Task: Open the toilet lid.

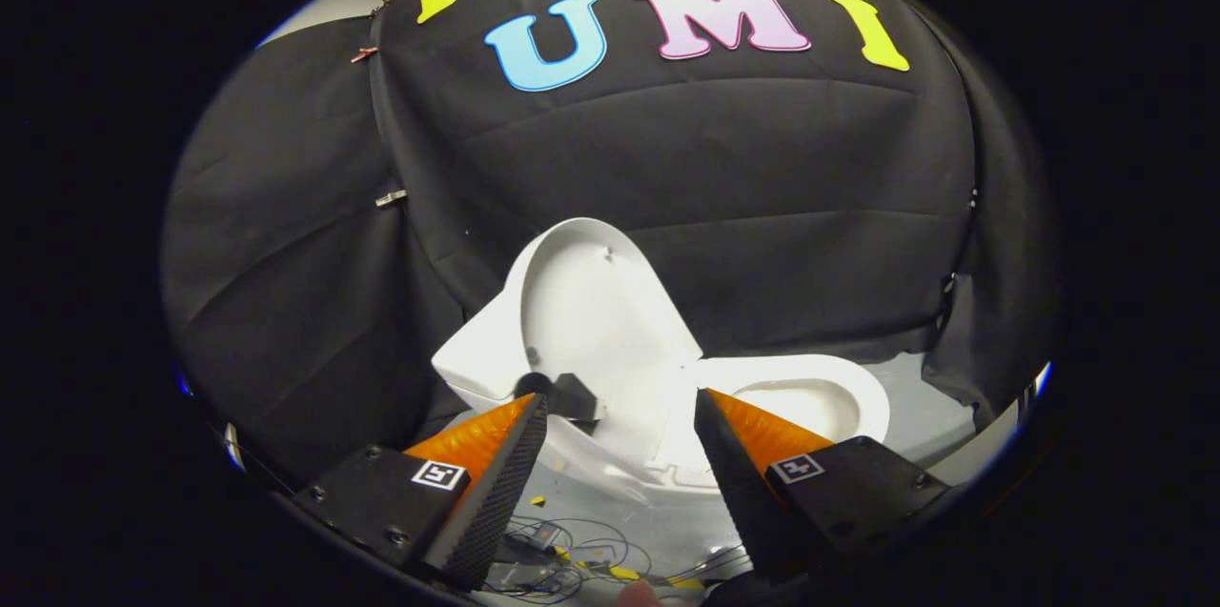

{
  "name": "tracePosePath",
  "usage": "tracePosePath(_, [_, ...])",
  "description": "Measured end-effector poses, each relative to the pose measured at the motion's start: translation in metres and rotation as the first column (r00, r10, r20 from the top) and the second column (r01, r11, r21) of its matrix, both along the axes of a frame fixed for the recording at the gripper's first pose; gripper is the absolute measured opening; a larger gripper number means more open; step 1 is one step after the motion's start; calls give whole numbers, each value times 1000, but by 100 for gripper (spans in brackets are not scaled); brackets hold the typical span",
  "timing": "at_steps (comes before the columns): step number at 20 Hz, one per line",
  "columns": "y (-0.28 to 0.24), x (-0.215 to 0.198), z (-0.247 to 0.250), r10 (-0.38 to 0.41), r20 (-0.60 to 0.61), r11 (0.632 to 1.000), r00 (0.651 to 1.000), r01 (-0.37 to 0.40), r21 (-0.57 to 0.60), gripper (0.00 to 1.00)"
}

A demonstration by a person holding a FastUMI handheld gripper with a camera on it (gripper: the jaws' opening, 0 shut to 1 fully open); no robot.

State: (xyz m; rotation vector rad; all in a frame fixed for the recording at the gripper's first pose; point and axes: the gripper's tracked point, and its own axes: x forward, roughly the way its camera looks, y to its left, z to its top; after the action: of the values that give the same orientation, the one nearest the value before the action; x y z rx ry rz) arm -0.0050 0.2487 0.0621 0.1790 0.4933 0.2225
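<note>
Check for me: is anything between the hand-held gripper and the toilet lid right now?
Nothing visible blocks it. The hand-held gripper is open, fingers apart, holding nothing. The toilet lid already stands raised just beyond the fingertips, with the bowl exposed beside it. Loose wires lie on the floor below the fingers.

One toilet (667, 397) is standing ahead, showing one raised lid (596, 302) and one open bowl (810, 397). One gripper (620, 421) is showing two fingers (496, 455), spread apart and holding nothing. Several thin wires (572, 559) are lying on the floor (915, 416).
</note>
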Motion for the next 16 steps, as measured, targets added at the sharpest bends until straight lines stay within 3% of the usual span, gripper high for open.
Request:
tracePosePath(4, [-45,10,-20,-16,13,999,1000,16,49,100])
tracePosePath(11, [-122,24,-49,-66,54,998,996,66,13,100])
tracePosePath(16, [-160,32,-58,-72,190,997,979,77,-20,100])
